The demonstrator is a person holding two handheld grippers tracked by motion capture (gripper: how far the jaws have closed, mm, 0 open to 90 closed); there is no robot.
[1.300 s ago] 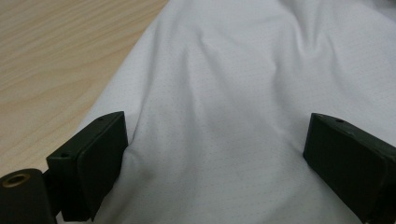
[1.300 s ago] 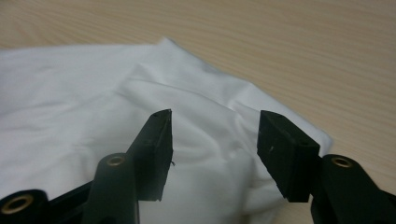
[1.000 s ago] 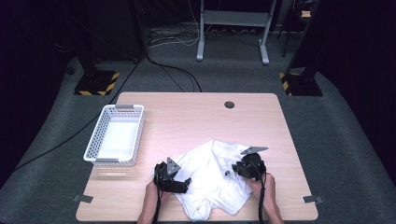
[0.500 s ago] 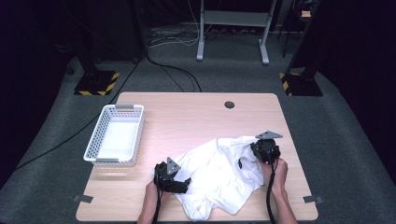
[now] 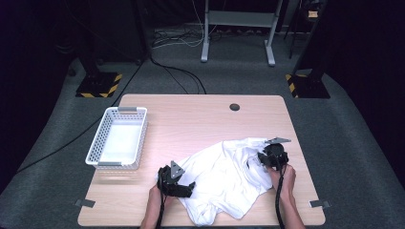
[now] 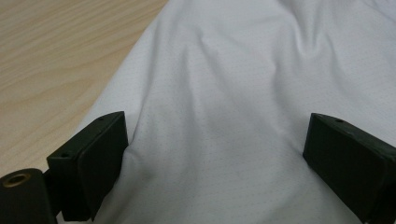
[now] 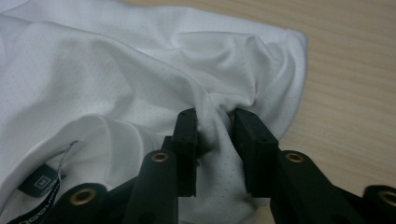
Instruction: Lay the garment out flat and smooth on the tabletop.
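Shirt [image 5: 224, 176], white and crumpled, is lying on the table's [image 5: 200, 119] near half. I'm bunching a fold in my right gripper [image 7: 214, 122], jaws just easing apart, while my left gripper [image 6: 212, 154] is straddling cloth, wide open. Spreading it flat seems underway; next I'm needing a left-side pinch.

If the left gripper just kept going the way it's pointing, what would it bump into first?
Most likely the white shirt: the left gripper has its jaws wide open, with the cloth directly between and ahead of them. Beyond that, depth is hard to judge.
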